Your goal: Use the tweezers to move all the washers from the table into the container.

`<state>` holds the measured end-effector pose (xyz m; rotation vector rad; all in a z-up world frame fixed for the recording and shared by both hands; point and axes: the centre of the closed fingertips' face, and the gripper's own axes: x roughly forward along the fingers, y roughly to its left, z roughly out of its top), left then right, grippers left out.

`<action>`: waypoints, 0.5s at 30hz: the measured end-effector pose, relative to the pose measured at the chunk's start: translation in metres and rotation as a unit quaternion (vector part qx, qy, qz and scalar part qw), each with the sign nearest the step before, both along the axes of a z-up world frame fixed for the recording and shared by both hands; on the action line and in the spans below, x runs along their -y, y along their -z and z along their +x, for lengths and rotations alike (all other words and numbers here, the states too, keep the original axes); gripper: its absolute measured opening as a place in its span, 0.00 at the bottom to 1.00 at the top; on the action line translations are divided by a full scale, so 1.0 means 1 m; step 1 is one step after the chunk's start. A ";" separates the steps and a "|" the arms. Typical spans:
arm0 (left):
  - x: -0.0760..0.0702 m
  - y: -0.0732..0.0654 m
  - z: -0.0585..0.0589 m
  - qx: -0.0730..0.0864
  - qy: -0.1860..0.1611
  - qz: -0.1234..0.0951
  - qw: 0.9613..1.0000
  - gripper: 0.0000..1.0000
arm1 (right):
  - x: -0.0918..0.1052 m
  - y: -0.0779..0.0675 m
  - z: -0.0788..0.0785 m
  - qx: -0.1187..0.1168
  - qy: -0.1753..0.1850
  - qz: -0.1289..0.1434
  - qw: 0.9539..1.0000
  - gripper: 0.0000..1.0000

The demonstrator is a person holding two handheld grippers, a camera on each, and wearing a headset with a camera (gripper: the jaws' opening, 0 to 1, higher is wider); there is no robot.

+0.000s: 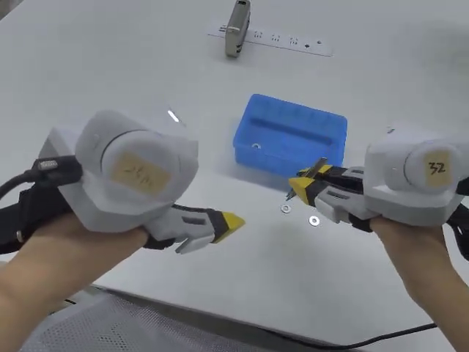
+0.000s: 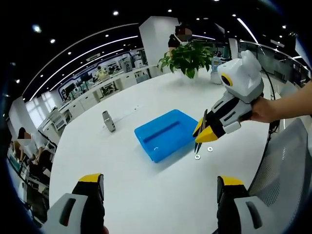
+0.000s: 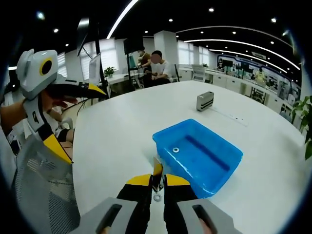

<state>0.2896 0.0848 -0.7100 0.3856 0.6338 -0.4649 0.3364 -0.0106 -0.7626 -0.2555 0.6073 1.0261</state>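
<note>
**Surroundings.** One power strip (image 1: 271, 38) is noted at the far side of the table (image 1: 110, 66), with one upright metal block (image 1: 237, 28) at its left end. One potted plant (image 2: 187, 56) is seen beyond the table in the left gripper view. One mesh chair back (image 1: 110, 323) is recorded below the near table edge.

**Obstructions.** The right gripper (image 1: 304, 183) is held just in front of the near wall of the container (image 1: 289, 136), above the loose washers. It partly screens that wall in the head view.

**Count.** One blue container and one pair of tweezers (image 3: 157, 168) are recorded. Three washers are counted. Two lie on the table just beside the container's near wall, close together but apart, at (image 1: 285, 210) and (image 1: 314, 221). One washer (image 1: 256, 147) lies on the container floor, near its left wall.

**Grippers.** The right gripper's jaws are seen pressed together on the tweezers, whose tips point down towards the table washers. Contact between tips and washer cannot be told. The left gripper (image 1: 227, 224) is held well to the left, jaws spread wide and holding nothing.
</note>
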 end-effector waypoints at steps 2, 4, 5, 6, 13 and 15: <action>0.000 0.002 0.000 -0.002 0.001 0.003 1.000 0.99 | 0.001 0.004 0.001 0.001 0.003 -0.004 1.000 0.05; 0.000 0.004 -0.001 -0.004 0.002 0.008 1.000 0.99 | 0.002 0.006 0.002 -0.003 0.008 -0.003 1.000 0.05; -0.001 0.004 -0.001 -0.004 0.003 0.009 1.000 0.99 | 0.002 0.007 0.002 -0.007 0.011 -0.002 1.000 0.05; -0.001 0.005 -0.001 -0.004 0.003 0.010 1.000 0.99 | 0.002 0.009 0.003 -0.006 0.014 -0.004 1.000 0.05; -0.005 0.006 -0.001 -0.006 0.000 0.012 1.000 0.99 | 0.004 0.014 0.003 -0.012 0.010 -0.013 1.000 0.05; -0.005 0.006 -0.001 -0.007 -0.001 0.011 1.000 0.99 | 0.004 0.014 0.003 -0.013 0.011 -0.012 1.000 0.05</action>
